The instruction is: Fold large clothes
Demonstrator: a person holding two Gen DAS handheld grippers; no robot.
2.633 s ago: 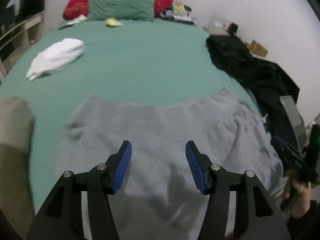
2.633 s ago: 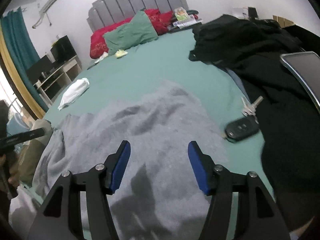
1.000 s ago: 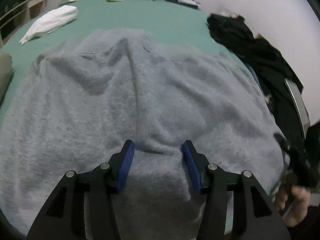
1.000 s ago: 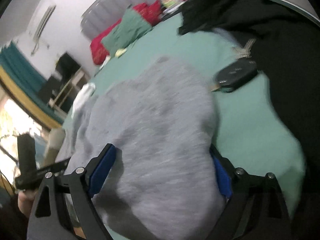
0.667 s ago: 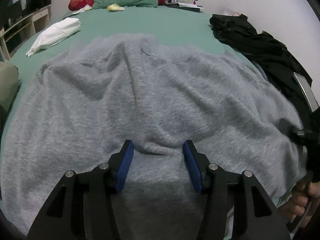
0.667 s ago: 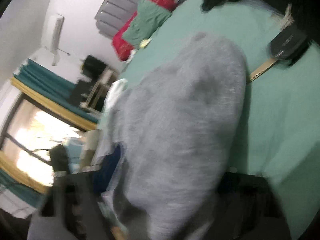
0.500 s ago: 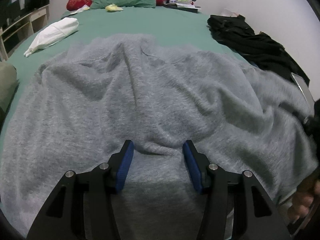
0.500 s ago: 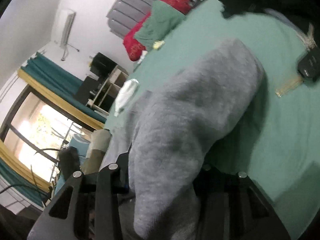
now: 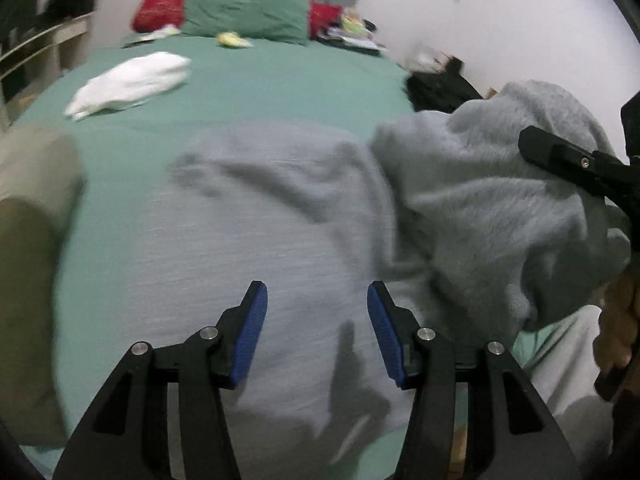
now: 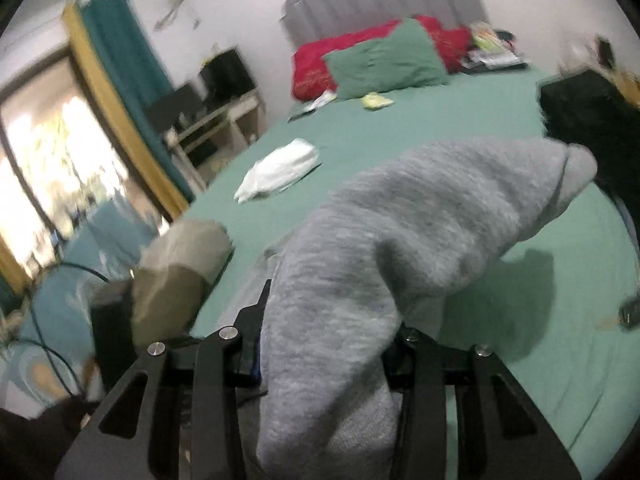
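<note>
A large grey sweater lies on the green bed. My left gripper is open and empty just above the sweater's near part. My right gripper is shut on a thick bunch of the grey sweater and holds it lifted above the bed; the cloth hides its pads. In the left wrist view the right gripper shows at the right edge with the raised grey cloth folded over toward the middle.
A white garment lies on the bed's left. Red and green pillows sit at the headboard. Black clothes are piled on the right side. A beige bundle sits at the left. A car key lies at the right.
My right gripper has closed on the sweater's right side and lifted it up and leftward. My left gripper has let go of the fold, opened, and drawn back.
</note>
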